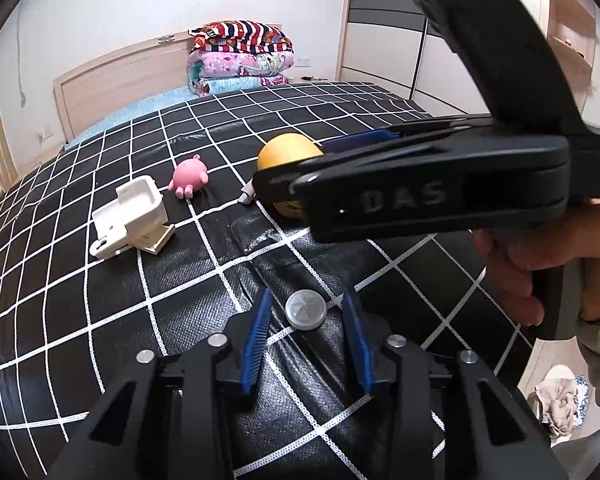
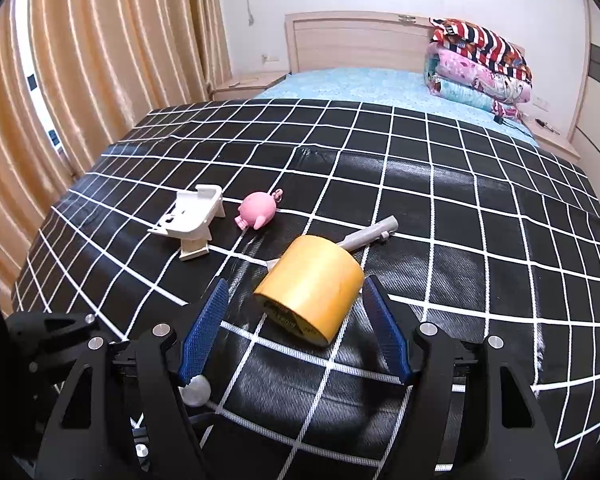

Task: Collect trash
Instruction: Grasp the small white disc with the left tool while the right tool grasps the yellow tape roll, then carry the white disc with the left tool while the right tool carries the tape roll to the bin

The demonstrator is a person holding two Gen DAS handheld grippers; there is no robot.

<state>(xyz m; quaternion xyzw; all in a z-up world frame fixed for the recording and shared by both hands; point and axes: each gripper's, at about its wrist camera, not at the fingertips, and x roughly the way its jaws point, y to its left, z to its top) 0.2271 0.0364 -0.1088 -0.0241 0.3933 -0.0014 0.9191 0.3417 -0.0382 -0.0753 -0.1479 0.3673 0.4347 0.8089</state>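
Honestly, with my left tongs (image 1: 306,340) apart around the flat silver cap (image 1: 306,310) on the near bed (image 2: 460,240), and my right tongs (image 2: 296,320) apart flanking the yellow tape roll (image 2: 310,288), either could skid away.

Both views are bright and evenly lit, with soft indoor light. In the right view daylight glows through the curtains (image 2: 100,60) on the left. The black cover (image 2: 440,220) shows pale glare on its creases. Soft shadows lie under the tape roll (image 2: 312,288) and the pig toy (image 1: 188,176). Straight lines bend strongly near the edges, and the corners are dark. The near gripper parts look a little soft.
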